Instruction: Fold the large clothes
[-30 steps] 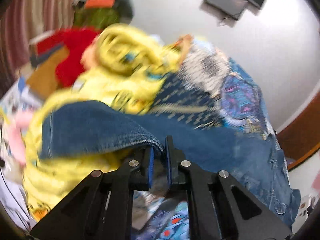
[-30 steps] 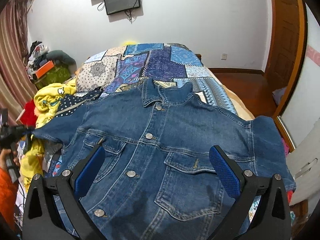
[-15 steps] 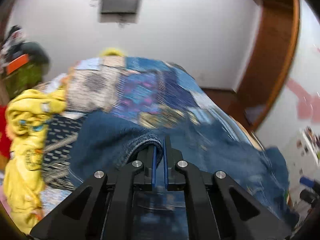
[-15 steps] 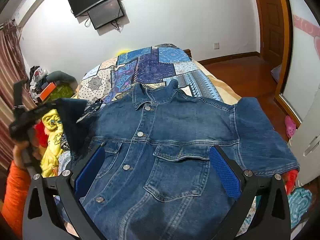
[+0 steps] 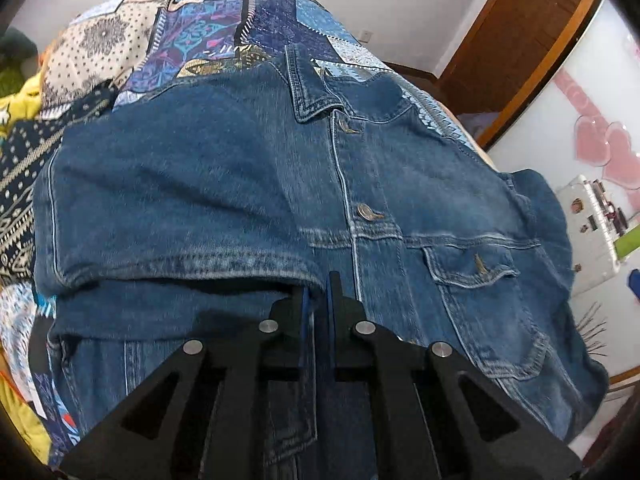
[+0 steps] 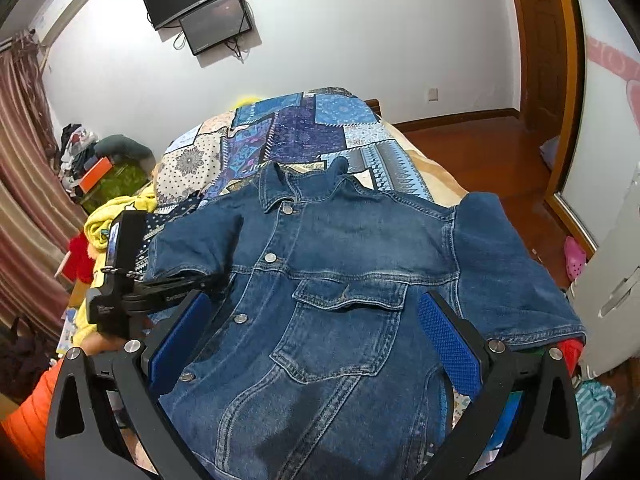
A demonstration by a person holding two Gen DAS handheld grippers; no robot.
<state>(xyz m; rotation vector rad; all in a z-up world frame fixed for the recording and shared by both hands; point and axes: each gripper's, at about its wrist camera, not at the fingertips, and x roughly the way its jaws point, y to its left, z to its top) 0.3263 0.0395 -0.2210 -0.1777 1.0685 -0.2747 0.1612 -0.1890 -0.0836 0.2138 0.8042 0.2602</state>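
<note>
Right now the left gripper (image 5: 316,300) is pinching the hem of the left sleeve (image 5: 168,216), its jaws closed together on the denim edge, and is laying that sleeve across the front of the jacket (image 6: 340,280). In the right wrist view the sleeve (image 6: 192,240) is lying folded inward over the chest panel, its cuff just beside the button placket. The right gripper (image 6: 316,344) is hovering over the jacket's lower front with its jaws wide apart, gripping nothing. The jacket is lying face up, collar away from the person, on the bed (image 6: 304,128), and the right sleeve (image 6: 508,272) is spreading flat toward the bed's edge.

To do this step well, I judge that the left gripper should be lowering the cuff flat before letting go, so the fold line is running straight down from the shoulder. Thick denim is likely to spring back, so pressing the crease is worthwhile. The right sleeve probably needs the same fold next.
</note>
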